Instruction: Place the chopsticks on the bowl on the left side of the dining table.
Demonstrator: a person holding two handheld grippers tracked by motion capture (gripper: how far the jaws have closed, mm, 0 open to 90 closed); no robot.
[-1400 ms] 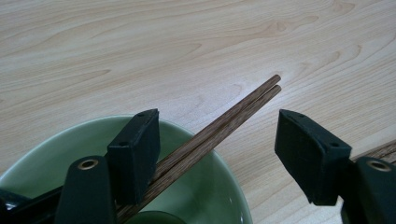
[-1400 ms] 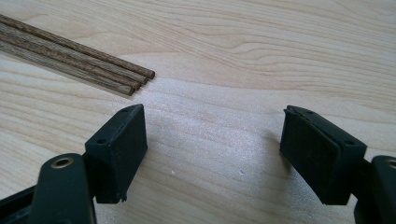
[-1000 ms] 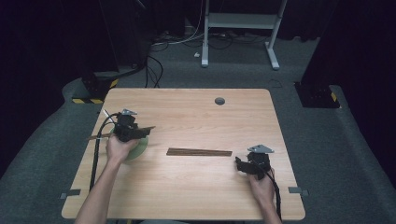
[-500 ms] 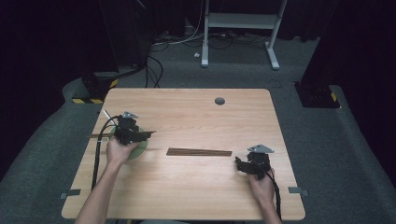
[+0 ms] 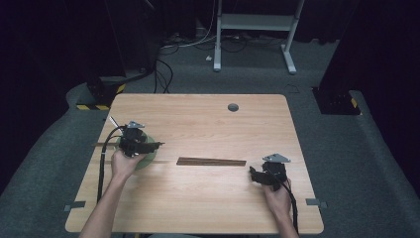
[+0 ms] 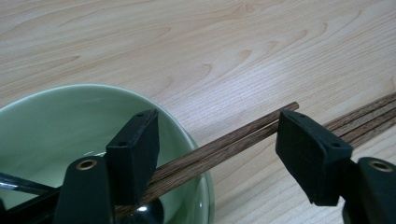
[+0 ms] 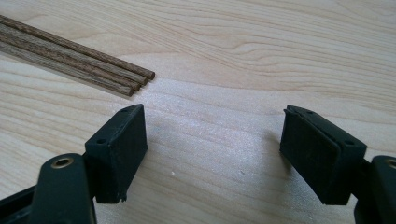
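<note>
A pale green bowl (image 5: 146, 159) (image 6: 51, 126) sits near the table's left edge. A pair of brown chopsticks (image 6: 233, 142) lies across its rim, tips toward the right. My left gripper (image 5: 143, 145) (image 6: 219, 126) hovers over the bowl, open wide, and these chopsticks pass between its jaws close to the left pad (image 6: 133, 156). A second bundle of brown chopsticks (image 5: 211, 161) (image 6: 369, 116) (image 7: 74, 60) lies flat at the table's middle. My right gripper (image 5: 254, 175) (image 7: 215, 121) rests low just right of that bundle's end, open with bare wood between its jaws.
A shiny metal utensil (image 6: 18, 184) lies inside the bowl, its handle (image 5: 113, 122) poking out to the far left. The wooden table (image 5: 208, 124) has a round cable hole (image 5: 233, 107) at the back. Cables and a desk frame (image 5: 252, 22) stand on the floor beyond.
</note>
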